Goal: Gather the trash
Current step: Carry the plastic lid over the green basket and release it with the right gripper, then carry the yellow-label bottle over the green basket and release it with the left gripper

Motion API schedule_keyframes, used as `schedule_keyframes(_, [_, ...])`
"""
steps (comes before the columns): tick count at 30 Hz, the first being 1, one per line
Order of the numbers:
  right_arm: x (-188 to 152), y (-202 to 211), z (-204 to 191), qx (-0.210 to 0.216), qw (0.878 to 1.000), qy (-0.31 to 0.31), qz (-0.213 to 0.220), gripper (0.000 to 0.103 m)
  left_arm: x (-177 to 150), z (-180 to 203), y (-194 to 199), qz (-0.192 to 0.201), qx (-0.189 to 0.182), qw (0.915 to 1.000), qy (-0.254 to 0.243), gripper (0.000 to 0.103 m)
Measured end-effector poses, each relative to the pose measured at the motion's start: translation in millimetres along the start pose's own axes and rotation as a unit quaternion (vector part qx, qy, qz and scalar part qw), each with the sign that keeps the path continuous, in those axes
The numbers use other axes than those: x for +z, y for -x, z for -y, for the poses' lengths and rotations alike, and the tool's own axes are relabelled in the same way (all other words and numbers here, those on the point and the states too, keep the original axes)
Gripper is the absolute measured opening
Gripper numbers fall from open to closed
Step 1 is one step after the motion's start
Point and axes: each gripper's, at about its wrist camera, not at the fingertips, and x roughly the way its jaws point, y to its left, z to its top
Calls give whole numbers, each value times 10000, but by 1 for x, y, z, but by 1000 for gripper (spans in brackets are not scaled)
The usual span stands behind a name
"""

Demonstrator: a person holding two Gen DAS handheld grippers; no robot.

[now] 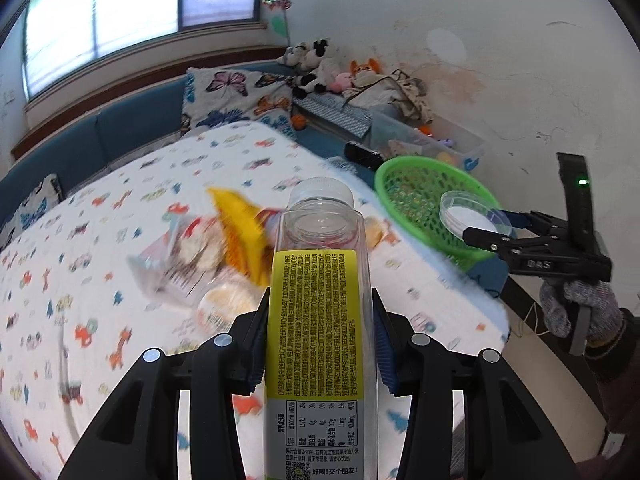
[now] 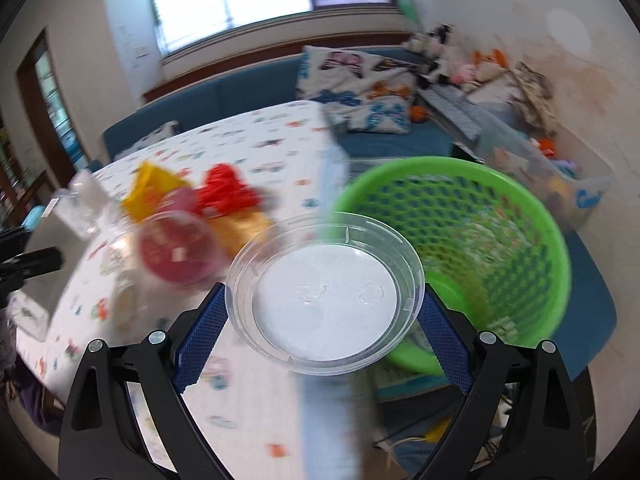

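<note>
On the left, blurred wrappers (image 1: 224,248) are strewn over the patterned table cover (image 1: 120,208); their print cannot be read. At centre, a clear bottle (image 1: 320,320) with a yellow label is clamped between the narrowly parted pads of the left gripper (image 1: 320,344), its base cut off by the frame's near edge. Farther right, the green basket (image 2: 480,240) is seen beyond the table edge, its contents smeared. A clear plastic lid (image 2: 326,294) is pinched across its rim by the right gripper (image 2: 324,324), spread wide, just beside the basket.
</note>
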Motion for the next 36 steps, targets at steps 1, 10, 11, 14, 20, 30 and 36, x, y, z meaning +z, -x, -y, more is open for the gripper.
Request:
schedule_keyframes(1, [0,-1,9,-48,10000,-84,-15,91,3,3,-2,10,-19,10000,-25,43])
schedule_keyframes(10, [1,-23,82,-432,9961,-733,-222,92,42,39,-31,-62,-239,9995,-209,43])
schedule_keyframes(11, [0,-27,89,-428,9955,-798,-281,92,46,43,-34,-69,-252,9994,-241,43])
schedule_keyframes(14, [-1,-34,98,-385,9945,-909,-354,92,58,57,-44,-88,-303,9989,-349,43])
schedule_keyframes(20, [-1,-45,106,-406,9938,-951,-406,93,77,79,-63,-157,-420,9978,-494,43])
schedule_keyframes(30, [-6,-35,113,-510,9940,-907,-329,93,103,111,-97,-285,-582,9951,-745,43])
schedule_keyframes(36, [-16,-15,115,-607,9943,-852,-231,93,114,129,-119,-385,-718,9936,-784,43])
